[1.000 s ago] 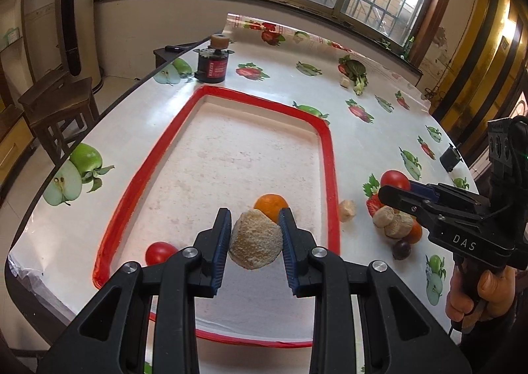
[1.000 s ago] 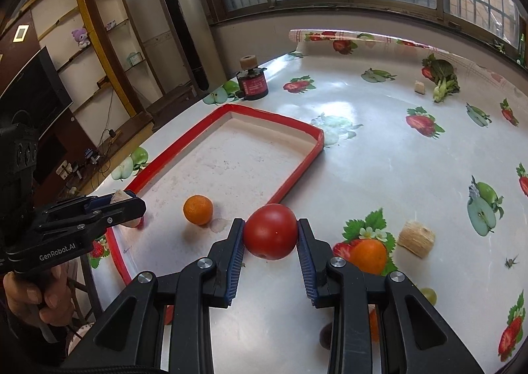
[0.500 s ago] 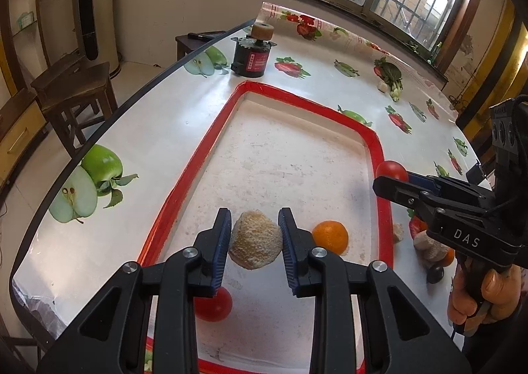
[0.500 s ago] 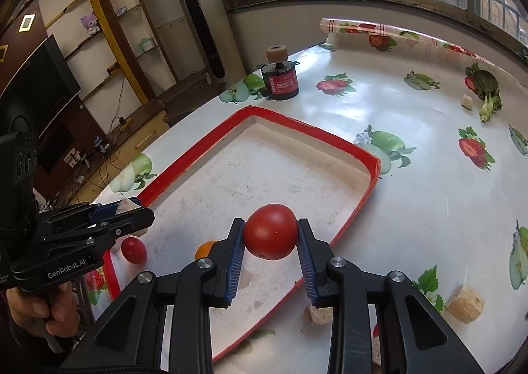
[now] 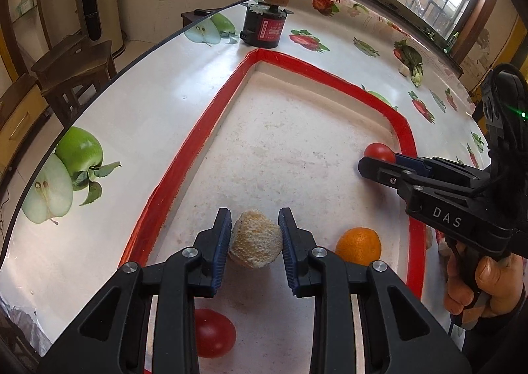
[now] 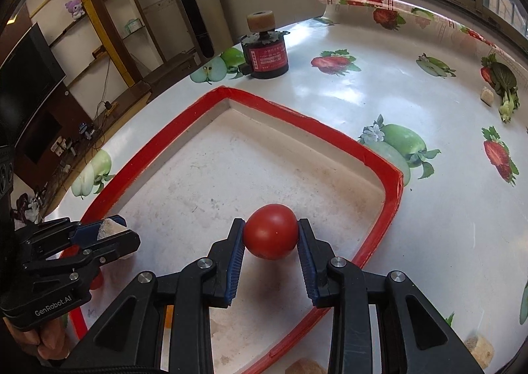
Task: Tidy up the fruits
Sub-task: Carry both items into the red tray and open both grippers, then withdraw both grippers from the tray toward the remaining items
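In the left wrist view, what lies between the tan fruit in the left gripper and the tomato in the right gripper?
Only bare tray floor lies between the tan fruit and the tomato.

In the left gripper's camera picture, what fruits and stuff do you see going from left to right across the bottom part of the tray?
Loose red tomato → beige rough fruit held in the left gripper → orange → right gripper holding another red tomato.

Glossy tablecloth (image 6: pixel 379 103) looks like smooth plastic. The red-rimmed tray (image 5: pixel 204 129) has a matt, speckled floor. A tomato (image 6: pixel 270 231) shines smooth; the tan fruit (image 5: pixel 255 243) looks rough, the orange (image 5: pixel 358 246) finely pebbled.
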A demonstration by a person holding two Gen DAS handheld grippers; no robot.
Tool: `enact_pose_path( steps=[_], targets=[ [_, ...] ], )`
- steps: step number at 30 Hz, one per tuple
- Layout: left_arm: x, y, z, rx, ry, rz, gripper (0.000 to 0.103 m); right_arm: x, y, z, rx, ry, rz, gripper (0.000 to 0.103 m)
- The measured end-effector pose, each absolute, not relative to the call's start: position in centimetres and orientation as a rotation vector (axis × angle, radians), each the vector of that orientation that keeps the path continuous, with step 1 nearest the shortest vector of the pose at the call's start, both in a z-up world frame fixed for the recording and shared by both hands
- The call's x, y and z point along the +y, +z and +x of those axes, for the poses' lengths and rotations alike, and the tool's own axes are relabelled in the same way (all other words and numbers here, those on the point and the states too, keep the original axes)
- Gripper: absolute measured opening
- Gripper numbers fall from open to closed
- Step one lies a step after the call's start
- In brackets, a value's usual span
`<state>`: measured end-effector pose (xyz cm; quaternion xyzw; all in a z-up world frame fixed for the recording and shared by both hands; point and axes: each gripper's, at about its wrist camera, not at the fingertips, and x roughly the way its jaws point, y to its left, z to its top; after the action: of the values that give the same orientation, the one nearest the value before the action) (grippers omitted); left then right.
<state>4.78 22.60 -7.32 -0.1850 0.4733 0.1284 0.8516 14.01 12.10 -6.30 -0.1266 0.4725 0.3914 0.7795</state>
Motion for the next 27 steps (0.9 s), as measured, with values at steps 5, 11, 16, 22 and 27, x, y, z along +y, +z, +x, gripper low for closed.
enact_pose_path(
  steps=[5,11,16,22,27],
  targets=[
    [22.5,-7.2,4.9,0.994,0.277,-0.387,0.028,12.7,-6.7,13.5,0.997,0.839,-0.318,0.035],
    [22.1,-6.8,4.4,0.992,0.312,-0.365,0.052,12.6,-6.2,13.2,0.992,0.835,-0.338,0.052],
    [22.1,-5.8,3.6,0.970,0.324,-0.371,0.053,11.8,-4.6,12.6,0.946,0.817,-0.335,0.059],
    [21.6,-4.8,2.6,0.948,0.334,-0.368,0.053,9.9,-2.6,11.6,0.917,0.824,-0.296,0.060],
    [20.6,-3.9,2.2,0.935,0.324,-0.355,0.053,8.1,-1.4,10.7,0.904,0.821,-0.272,0.060]
  ],
)
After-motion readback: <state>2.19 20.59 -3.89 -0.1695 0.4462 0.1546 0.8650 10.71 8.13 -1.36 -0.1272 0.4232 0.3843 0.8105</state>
